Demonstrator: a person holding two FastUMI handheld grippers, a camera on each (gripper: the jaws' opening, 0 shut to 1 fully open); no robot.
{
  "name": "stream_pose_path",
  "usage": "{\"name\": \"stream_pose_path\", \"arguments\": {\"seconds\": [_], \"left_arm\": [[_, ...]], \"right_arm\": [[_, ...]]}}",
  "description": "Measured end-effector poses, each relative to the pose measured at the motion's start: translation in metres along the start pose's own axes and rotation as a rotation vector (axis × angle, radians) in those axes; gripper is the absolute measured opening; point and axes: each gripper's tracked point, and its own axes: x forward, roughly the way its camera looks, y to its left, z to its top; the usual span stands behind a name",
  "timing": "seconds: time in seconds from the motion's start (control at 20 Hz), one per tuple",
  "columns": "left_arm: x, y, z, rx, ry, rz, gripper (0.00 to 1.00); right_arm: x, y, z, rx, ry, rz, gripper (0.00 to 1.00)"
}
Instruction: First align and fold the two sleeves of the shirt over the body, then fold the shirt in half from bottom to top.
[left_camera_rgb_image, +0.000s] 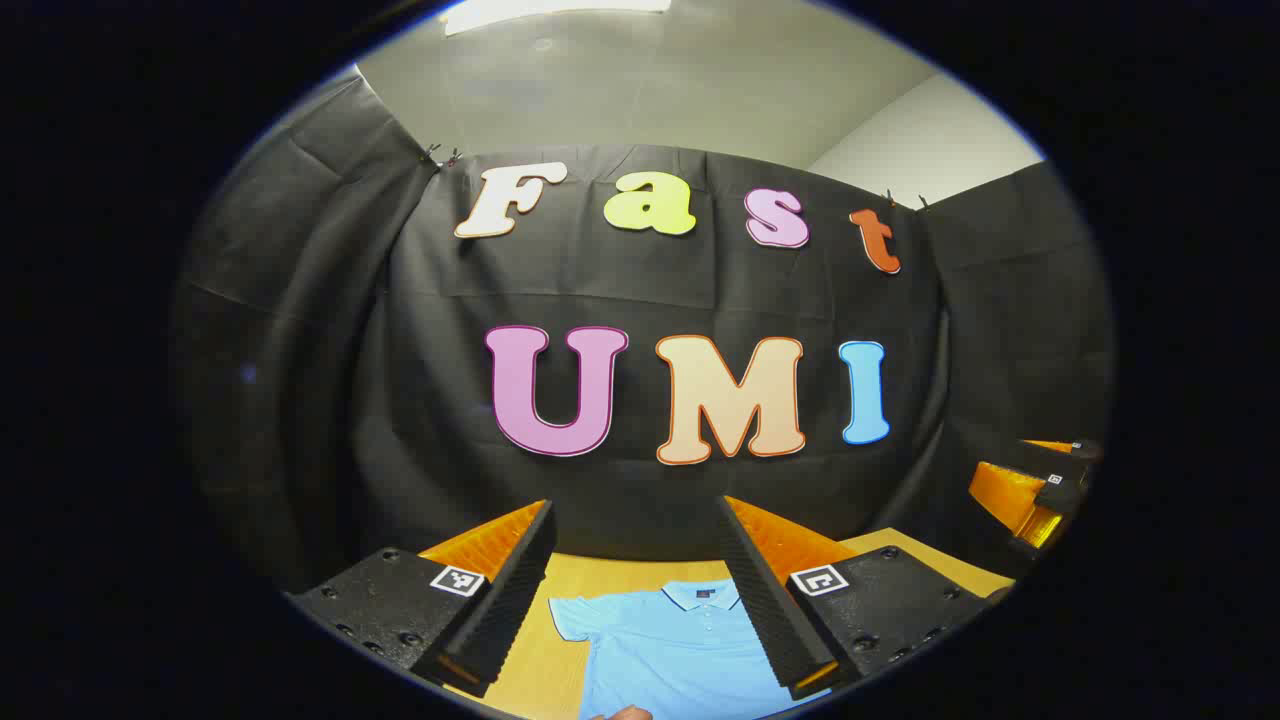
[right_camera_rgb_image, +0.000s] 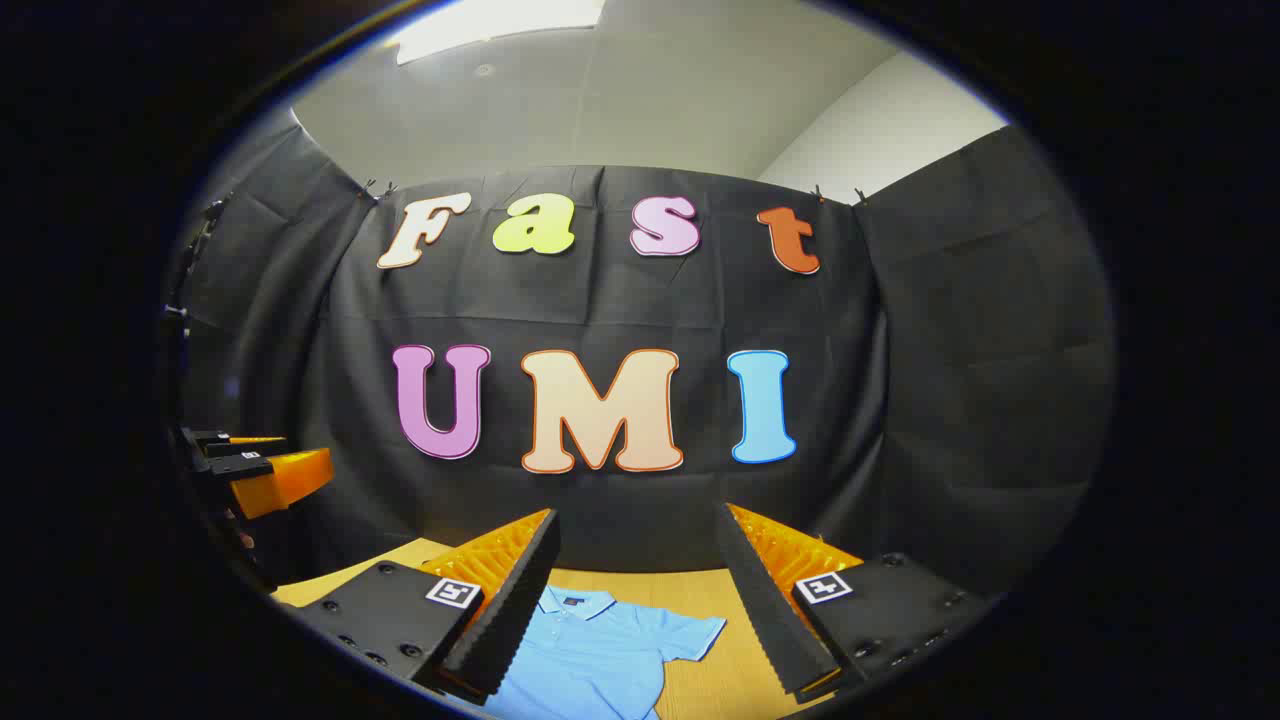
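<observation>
A light blue polo shirt (left_camera_rgb_image: 670, 645) lies flat on the wooden table (left_camera_rgb_image: 590, 575), collar toward the booth wall, one short sleeve spread to the left. My left gripper (left_camera_rgb_image: 635, 590) hovers above it, open, with nothing between its fingers. In the right gripper view the same shirt (right_camera_rgb_image: 590, 650) lies with its other sleeve spread to the right, and my right gripper (right_camera_rgb_image: 635, 595) is open and empty above it. Far off at the right edge of the left gripper view is the right gripper (left_camera_rgb_image: 1040, 485); the left gripper (right_camera_rgb_image: 255, 465) is at the left edge of the right gripper view.
The black cloth wall (left_camera_rgb_image: 640, 290) closes the booth behind the table. Bare wood (right_camera_rgb_image: 700, 585) lies between the shirt's collar and the wall. A fingertip (left_camera_rgb_image: 625, 713) peeks in at the bottom edge of the left gripper view.
</observation>
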Motion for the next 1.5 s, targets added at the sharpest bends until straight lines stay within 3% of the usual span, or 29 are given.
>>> {"name": "stream_pose_path", "arguments": {"seconds": [0.5,1.1,1.25,1.5], "left_arm": [[-0.01,0.004,0.001,-0.017,-0.002,-0.019,0.95],[-0.01,0.01,0.0,-0.018,-0.014,-0.076,0.95],[-0.004,0.009,-0.004,-0.044,-0.006,-0.092,0.94],[0.018,0.005,-0.015,-0.059,0.018,-0.021,0.93]], "right_arm": [[-0.007,0.015,0.001,-0.006,-0.002,0.003,0.98],[-0.002,0.009,-0.009,-0.047,0.009,-0.068,0.98],[0.015,0.0,-0.028,-0.054,0.038,-0.072,0.98],[0.067,-0.04,-0.09,-0.07,0.147,-0.041,0.98]]}}
